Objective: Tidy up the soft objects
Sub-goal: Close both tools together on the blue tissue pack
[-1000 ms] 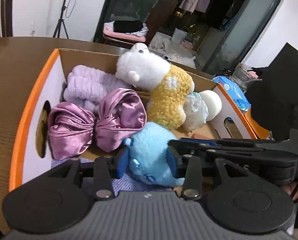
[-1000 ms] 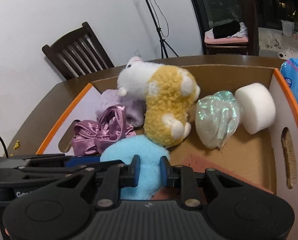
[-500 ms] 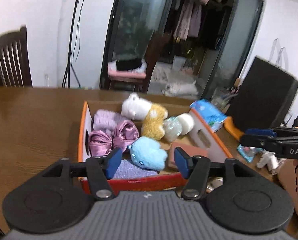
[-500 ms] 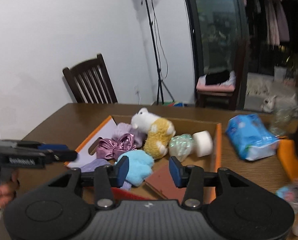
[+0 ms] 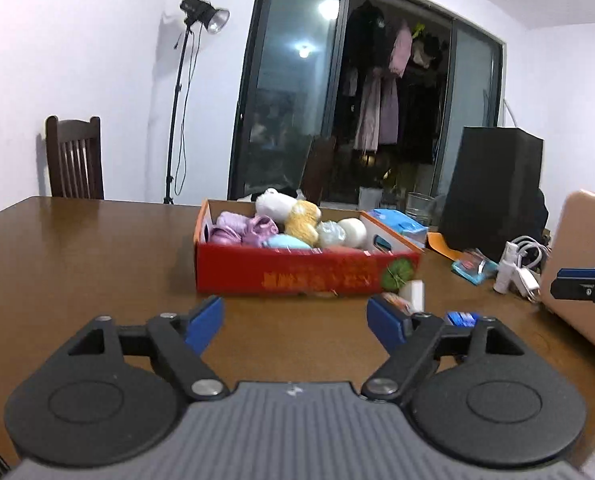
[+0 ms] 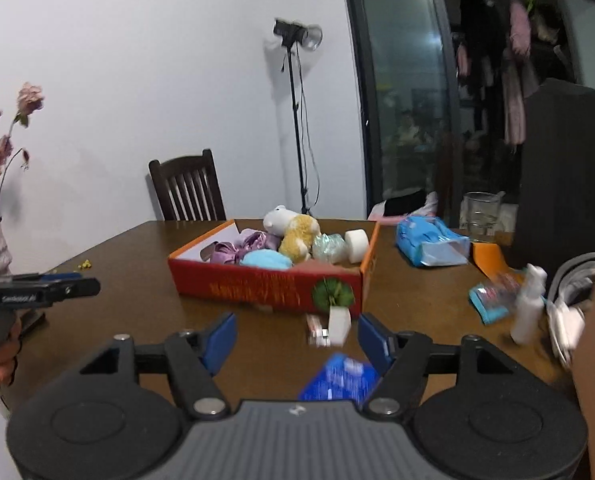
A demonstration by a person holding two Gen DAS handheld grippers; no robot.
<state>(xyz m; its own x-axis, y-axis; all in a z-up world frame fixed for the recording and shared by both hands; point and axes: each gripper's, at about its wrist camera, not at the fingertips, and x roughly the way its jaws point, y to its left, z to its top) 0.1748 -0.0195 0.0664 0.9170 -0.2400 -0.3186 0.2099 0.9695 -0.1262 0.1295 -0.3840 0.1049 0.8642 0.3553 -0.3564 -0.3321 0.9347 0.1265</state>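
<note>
A red cardboard box with orange-edged flaps (image 5: 297,274) stands on the brown wooden table (image 5: 77,248), well apart from both grippers. Inside it lie the soft things: a white-and-yellow fleecy plush animal (image 5: 293,210) toward the back, a lilac satin bow (image 6: 233,250) and a pale purple fuzzy band (image 5: 231,220) on the box's left side, a light blue plush toy (image 6: 265,259) near the front wall, an iridescent crinkly bundle (image 6: 328,247) and a white foam cylinder (image 6: 356,244) toward the right.

The left gripper (image 5: 295,320) hangs over bare tabletop with its blue-padded jaws opening, nothing between them. The right gripper (image 6: 295,336) is likewise empty, its jaws opening; seen through the gap lie a small white block (image 6: 339,324) and a blurred blue packet (image 6: 339,378) on the table.

In the right wrist view, a hand (image 6: 3,354) holds the left gripper's handle at the left edge. Right of the box sit a blue tissue pack (image 6: 429,240), a clear drinking glass (image 6: 479,214) and a white coiled cable (image 6: 569,308)
</note>
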